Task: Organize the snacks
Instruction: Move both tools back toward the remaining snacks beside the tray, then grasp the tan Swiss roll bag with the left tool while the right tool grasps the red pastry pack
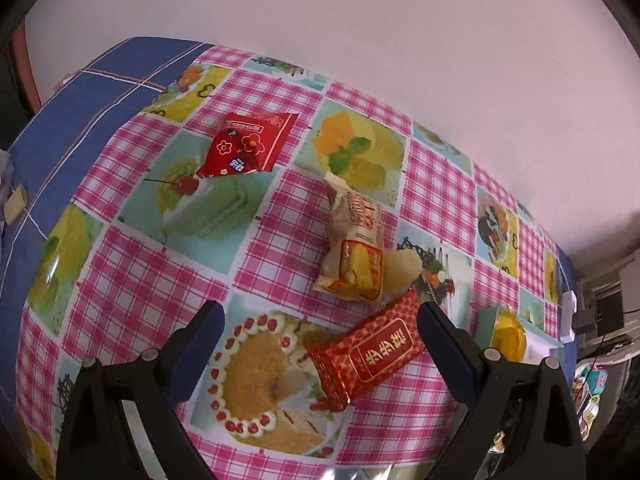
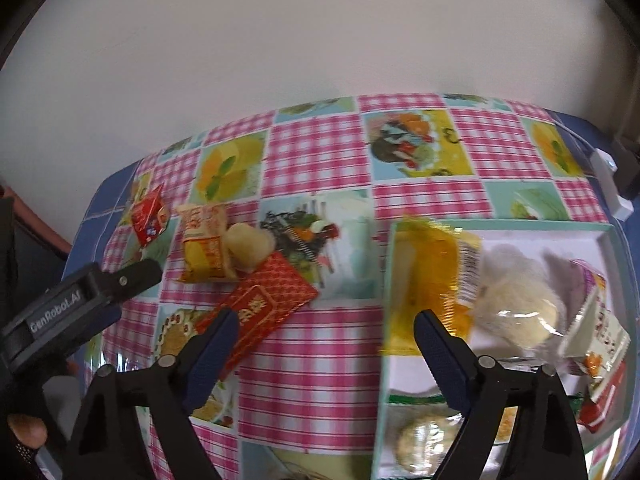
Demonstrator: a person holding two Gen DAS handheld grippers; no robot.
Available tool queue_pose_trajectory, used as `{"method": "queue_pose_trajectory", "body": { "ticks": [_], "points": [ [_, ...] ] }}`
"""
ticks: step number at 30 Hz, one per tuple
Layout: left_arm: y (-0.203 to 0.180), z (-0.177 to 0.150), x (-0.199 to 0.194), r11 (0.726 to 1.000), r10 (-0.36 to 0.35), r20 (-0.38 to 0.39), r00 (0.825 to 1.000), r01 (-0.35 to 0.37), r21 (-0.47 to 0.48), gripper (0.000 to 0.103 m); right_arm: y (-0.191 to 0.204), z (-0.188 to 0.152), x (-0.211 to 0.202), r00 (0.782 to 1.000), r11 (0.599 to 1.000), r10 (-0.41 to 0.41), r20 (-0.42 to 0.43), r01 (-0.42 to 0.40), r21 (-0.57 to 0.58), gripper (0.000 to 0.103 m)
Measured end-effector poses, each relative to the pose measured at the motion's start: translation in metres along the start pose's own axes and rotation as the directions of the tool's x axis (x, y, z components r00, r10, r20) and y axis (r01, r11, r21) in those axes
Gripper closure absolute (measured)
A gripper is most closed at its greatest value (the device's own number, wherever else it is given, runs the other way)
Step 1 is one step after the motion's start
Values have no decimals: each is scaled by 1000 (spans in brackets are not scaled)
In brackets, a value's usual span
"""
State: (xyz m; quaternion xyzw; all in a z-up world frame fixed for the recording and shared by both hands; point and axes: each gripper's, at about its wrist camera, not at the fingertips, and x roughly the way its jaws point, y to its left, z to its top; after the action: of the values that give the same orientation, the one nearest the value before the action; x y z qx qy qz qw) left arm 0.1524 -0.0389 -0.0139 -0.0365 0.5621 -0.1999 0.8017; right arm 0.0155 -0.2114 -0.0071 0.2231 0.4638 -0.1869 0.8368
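A table [image 1: 132, 280] under a pink checked cloth fills both views, and a pale tray [image 2: 600, 236] with wrapped snacks lies at its right end, just ahead of the right gripper [image 2: 326, 344]. That gripper's jaws stand apart over bare cloth, nothing between them. The left gripper [image 1: 320, 332] also hangs with jaws wide apart; a red-gold packet [image 1: 366, 352] lies between its fingers, untouched. Beyond it, touching, lies a yellow packet [image 1: 354, 248] with a pale bun [image 1: 404, 268] beside it. A red pouch [image 1: 248, 146] sits farther back, apart.
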Motion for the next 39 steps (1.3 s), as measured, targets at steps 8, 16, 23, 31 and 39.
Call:
{"method": "queue_pose_trajectory", "body": {
  "ticks": [8,16,23,31,39],
  "points": [
    [14,9,14,1000,-13,-9,1000,13,-28,6,24,-1,27,999,999,5,-50,-6,-31,19],
    [21,17,22,999,-17,-9,1000,16,-49,6,36,3,50,997,1000,12,-78,-12,-9,19],
    [29,22,33,997,-11,-15,1000,10,-70,6,42,5,73,995,1000,-6,-101,9,24,19],
    [30,21,44,997,-2,-41,999,-2,-83,6,57,5,90,994,998,-58,-89,58,-2,19],
    [30,23,40,996,17,-37,999,-20,-87,6,82,-1,100,987,985,-138,-77,129,-114,19]
  ]
}}
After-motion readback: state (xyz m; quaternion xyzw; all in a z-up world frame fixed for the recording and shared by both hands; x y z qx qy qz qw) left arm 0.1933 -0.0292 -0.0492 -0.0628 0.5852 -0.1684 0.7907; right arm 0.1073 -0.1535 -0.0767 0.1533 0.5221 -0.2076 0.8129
